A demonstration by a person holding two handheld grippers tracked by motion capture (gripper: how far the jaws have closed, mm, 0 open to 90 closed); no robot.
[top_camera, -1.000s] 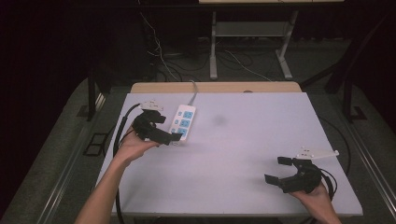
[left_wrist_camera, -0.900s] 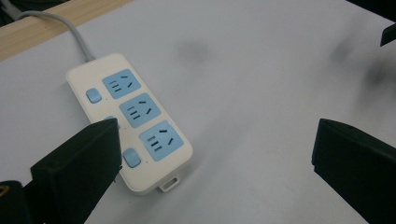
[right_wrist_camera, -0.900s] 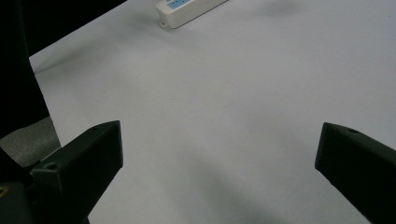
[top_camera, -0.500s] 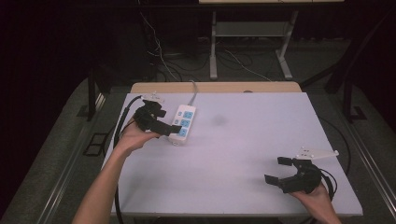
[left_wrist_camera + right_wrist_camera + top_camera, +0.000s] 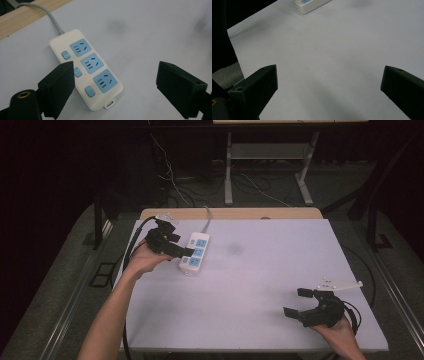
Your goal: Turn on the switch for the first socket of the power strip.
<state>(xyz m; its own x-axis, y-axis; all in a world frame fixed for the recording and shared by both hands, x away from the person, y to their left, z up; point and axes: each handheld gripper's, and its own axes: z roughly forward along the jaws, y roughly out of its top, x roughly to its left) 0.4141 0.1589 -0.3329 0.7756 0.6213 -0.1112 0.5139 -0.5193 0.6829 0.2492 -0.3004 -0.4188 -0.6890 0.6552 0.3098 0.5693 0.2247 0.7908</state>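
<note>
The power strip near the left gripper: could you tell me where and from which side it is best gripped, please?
Probably across the narrow width of the power strip, at its free end away from the cable. It lies flat, so the left gripper should come from above, jaws straddling its long sides.

Your right gripper (image 5: 329,82) hovering over bare white table (image 5: 332,50), jaws standing wide apart; power strip (image 5: 312,4) end peeking at top edge.

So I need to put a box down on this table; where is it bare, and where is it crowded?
The table is bare across its middle and far right, between the power strip and the right hand-held gripper. The near left edge is bare beside the forearm. The far left corner is crowded: the left hand-held gripper, jaws just closing in, hangs over the strip.
</note>
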